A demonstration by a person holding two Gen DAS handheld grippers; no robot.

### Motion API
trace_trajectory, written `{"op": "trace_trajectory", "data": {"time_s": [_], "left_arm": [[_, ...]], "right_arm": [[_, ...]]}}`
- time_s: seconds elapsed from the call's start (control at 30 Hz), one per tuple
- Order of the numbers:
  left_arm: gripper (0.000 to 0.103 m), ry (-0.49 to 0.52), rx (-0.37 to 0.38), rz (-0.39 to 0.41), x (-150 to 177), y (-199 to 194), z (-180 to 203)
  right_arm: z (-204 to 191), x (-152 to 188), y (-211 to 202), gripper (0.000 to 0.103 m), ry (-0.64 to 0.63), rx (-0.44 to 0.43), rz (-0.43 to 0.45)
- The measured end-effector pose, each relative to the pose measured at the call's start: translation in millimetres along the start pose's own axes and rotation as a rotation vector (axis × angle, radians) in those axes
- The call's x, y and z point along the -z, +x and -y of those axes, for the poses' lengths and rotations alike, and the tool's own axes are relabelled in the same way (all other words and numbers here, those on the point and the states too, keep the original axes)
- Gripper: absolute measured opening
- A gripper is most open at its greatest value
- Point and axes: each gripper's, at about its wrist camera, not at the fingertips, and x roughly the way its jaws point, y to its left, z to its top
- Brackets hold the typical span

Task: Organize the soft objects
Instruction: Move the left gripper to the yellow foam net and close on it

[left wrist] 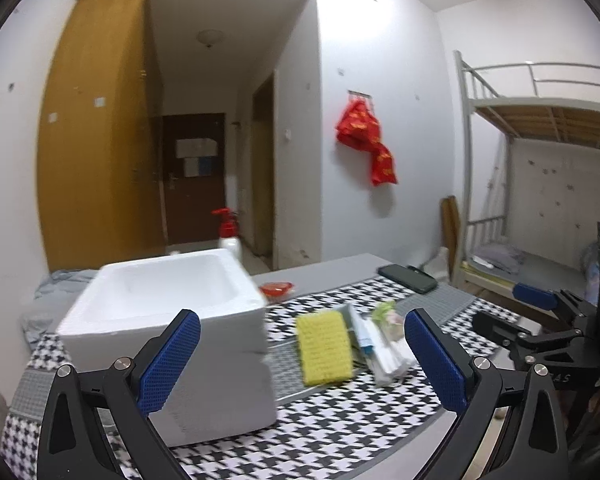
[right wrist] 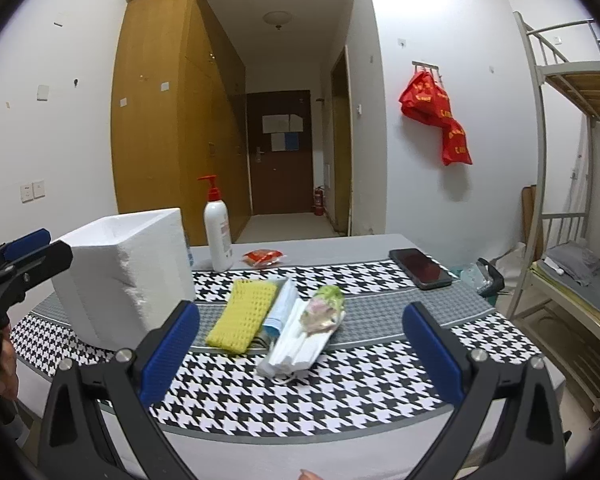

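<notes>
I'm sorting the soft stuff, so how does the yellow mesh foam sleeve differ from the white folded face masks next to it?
The yellow mesh foam sleeve is bright yellow with an open net texture; the white folded face masks are smooth and pleated. The sleeve lies as one flat piece nearer the white foam box; the masks form a stack. Both rest flat on the houndstooth cloth, ungripped.

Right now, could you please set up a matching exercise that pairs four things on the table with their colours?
Things:
1. foam box
2. mesh sleeve
3. phone
4. pump bottle

Colours:
A. black
B. white body with a red top
C. yellow
D. plain white

Pairs: 1-D, 2-C, 3-A, 4-B
</notes>
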Motion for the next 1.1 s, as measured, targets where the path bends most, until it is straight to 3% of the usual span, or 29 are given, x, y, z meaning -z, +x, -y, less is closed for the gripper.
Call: {"op": "trace_trajectory", "data": {"time_s": [0.5, 0.83, 1.1], "left_arm": [[0.102, 0.031, 0.131, -0.106, 1, 48, 42], [0.102, 0.019, 0.113, -0.208, 6, 96, 50], [0.102, 0.004, 0.039, -0.292, 13, 131, 49]], "right_arm": [[31, 17, 6, 0.103, 0.052, 0.063, -0.043], [45, 26, 25, 0.103, 0.058, 0.082, -0.11], [50, 28, 34, 0.103, 0.058, 0.067, -0.141]]}}
